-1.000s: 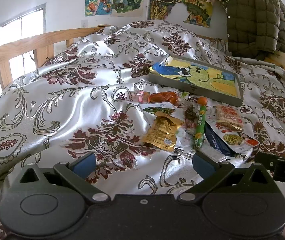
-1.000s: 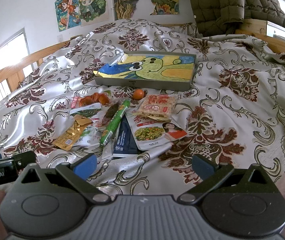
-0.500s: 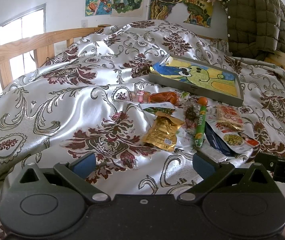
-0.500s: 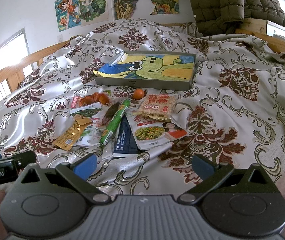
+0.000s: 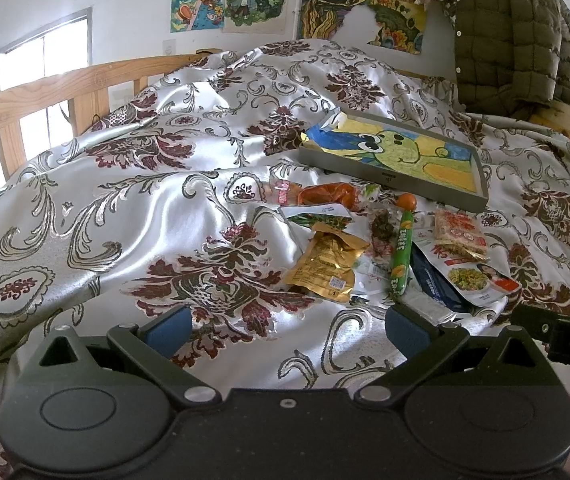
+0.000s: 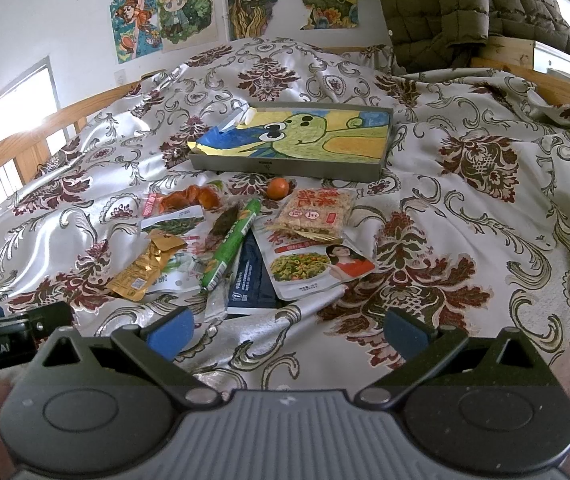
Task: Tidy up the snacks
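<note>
Both grippers, left [image 5: 287, 326] and right [image 6: 289, 328], gape empty. Snacks [image 6: 245, 240] lie on the bed just ahead. Packets look light, crinkly, slippery; I'd pinch a flat edge.

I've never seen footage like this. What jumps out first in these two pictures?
A jumble of snack packets lies mid-bed on a shiny floral bedspread, with a long green stick pack slanting across the middle. Just behind sits a shallow grey tray lined with a bright cartoon drawing. At each picture's bottom edge a dark tool, left and right, gapes open, empty.
</note>
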`<state>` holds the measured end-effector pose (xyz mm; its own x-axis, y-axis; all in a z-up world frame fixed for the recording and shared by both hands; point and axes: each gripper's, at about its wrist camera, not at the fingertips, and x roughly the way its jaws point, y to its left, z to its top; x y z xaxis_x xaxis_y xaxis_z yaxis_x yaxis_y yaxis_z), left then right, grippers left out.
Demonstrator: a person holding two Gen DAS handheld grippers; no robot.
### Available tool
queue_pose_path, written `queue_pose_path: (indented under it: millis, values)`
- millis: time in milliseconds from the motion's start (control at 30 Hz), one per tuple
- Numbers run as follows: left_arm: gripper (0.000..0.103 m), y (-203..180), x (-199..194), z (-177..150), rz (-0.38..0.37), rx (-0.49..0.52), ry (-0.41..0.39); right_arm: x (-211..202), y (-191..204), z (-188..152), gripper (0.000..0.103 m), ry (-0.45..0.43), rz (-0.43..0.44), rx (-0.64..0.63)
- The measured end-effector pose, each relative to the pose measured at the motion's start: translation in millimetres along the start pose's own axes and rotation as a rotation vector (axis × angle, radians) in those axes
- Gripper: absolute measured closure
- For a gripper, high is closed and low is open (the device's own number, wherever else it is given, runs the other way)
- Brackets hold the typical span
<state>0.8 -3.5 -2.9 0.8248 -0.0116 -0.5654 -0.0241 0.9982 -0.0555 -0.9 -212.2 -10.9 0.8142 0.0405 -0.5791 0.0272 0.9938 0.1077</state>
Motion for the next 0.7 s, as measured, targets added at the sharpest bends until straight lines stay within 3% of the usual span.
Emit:
queue_pose_path:
  millis: [333,700]
  values:
    - [0.001,2.1,3.9,-1.8,0.006,0.005,0.005,0.3,1.0,-0.5,0.0,-0.011,0.005,0.008]
    - [0.001,4.9,32.3,9.1,-0.019,-0.009,0.039,8.5,-3.3,30.7,0.0,-0.027,0.103,-0.015]
